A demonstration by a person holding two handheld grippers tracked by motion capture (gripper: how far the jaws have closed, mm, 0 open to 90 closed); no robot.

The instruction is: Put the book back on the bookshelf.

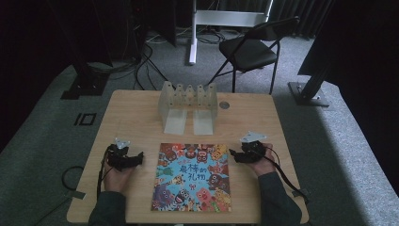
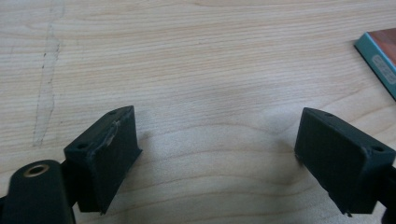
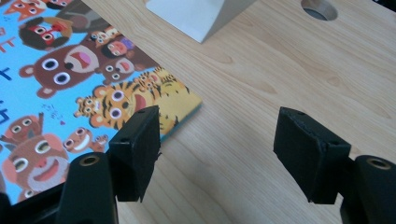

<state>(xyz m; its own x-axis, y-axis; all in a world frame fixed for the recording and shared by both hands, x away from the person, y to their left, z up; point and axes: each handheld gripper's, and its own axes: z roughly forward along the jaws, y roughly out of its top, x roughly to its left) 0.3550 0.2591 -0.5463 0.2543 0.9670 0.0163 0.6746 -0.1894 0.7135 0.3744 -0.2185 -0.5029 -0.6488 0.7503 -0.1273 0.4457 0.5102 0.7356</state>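
Note:
A picture book (image 1: 193, 177) with cartoon animals on a blue cover lies flat on the wooden table (image 1: 136, 108), near its front edge. My left gripper (image 1: 138, 158) rests to the book's left, pointing at it, jaws open over bare wood (image 2: 215, 144); the book's corner (image 2: 380, 58) shows at the right edge of the left gripper view. My right gripper (image 1: 233, 154) sits by the book's upper right corner, open. In the right gripper view (image 3: 224, 144) its left pad hangs over the book's corner (image 3: 182, 105) and nothing is between the pads.
A clear plastic rack (image 1: 188, 104) with upright dividers stands at the table's back middle; its base (image 3: 196, 14) shows in the right gripper view. A round cable hole (image 1: 224, 105) lies beside it. A black chair (image 1: 251, 49) stands behind the table.

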